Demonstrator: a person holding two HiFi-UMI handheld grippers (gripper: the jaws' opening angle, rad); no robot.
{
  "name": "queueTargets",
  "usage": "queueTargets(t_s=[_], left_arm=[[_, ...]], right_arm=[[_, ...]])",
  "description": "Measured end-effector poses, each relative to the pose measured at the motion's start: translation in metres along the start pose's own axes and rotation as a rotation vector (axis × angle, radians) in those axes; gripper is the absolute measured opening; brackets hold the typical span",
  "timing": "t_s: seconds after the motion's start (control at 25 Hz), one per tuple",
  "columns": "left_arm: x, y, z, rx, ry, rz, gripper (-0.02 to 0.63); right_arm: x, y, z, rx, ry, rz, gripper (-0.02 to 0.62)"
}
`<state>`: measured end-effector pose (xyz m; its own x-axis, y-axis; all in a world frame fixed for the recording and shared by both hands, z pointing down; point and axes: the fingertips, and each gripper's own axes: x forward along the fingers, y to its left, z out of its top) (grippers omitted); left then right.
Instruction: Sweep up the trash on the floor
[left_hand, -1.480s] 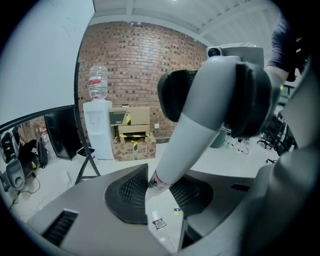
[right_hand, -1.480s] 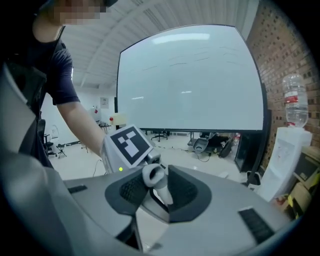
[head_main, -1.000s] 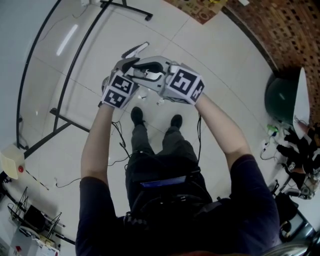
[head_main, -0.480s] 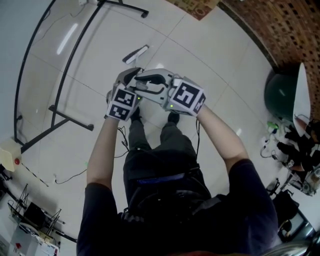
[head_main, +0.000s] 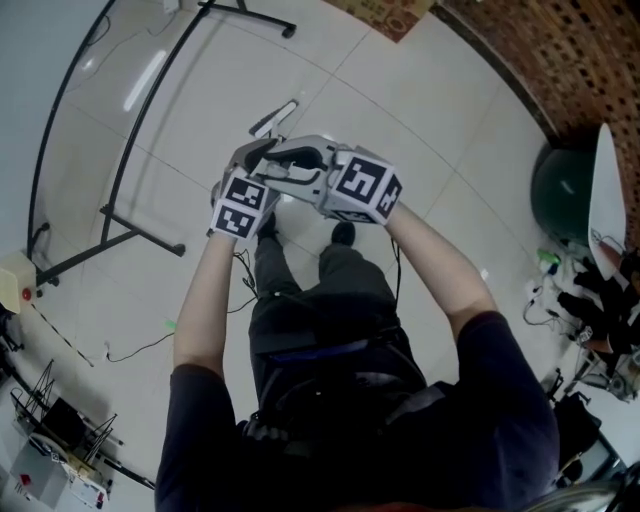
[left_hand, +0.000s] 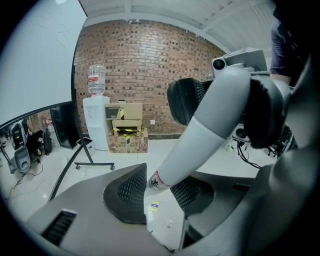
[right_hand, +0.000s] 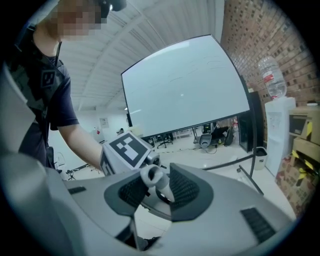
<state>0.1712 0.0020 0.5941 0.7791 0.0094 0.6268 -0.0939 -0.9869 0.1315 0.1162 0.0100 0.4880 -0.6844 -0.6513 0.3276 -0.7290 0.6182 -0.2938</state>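
— White tile (head_main: 420, 130) fills my head view: left gripper (head_main: 258, 152) and right gripper (head_main: 300, 160) close together above it, broom head (head_main: 273, 118) just beyond.
— Left gripper view?
— I see it clamped on the grey handle (left_hand: 210, 125); trash (left_hand: 155, 206) lies on the tile below.
— Right gripper view?
— Gripping the handle's top end.

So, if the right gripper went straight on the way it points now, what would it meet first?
Probably the left gripper's black-and-white marker cube, just beyond the grey round handle clamped in the right gripper; depth is hard to judge.
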Motion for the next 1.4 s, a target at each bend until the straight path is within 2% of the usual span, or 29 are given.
queueTargets(t_s=[0.32, 0.48, 0.72, 0.92, 1.2, 1.4], left_arm=[[-0.008, -0.062, -0.016, -0.080, -0.041, 0.075, 0.127], [-0.012, -0.084, -0.021, -0.124, -0.063, 0.084, 0.127], [-0.022, -0.097, -0.035, -0.125, -0.084, 0.073, 0.130], [-0.029, -0.112, -0.038, -0.119, -0.073, 0.035, 0.132], [-0.030, -0.129, -0.036, -0.091, -0.050, 0.006, 0.132], [-0.030, -0.119, -0.027, -0.073, -0.046, -0.001, 0.132]], right_arm=[[-0.036, 0.051, -0.030, -0.061, 0.073, 0.056, 0.144], [-0.047, 0.069, -0.039, -0.058, 0.087, 0.067, 0.144], [-0.044, 0.090, -0.052, -0.082, 0.106, 0.075, 0.144], [-0.049, 0.104, -0.054, -0.084, 0.124, 0.061, 0.144], [-0.061, 0.111, -0.055, -0.054, 0.119, 0.048, 0.144], [-0.058, 0.101, -0.042, -0.044, 0.097, 0.034, 0.144]])
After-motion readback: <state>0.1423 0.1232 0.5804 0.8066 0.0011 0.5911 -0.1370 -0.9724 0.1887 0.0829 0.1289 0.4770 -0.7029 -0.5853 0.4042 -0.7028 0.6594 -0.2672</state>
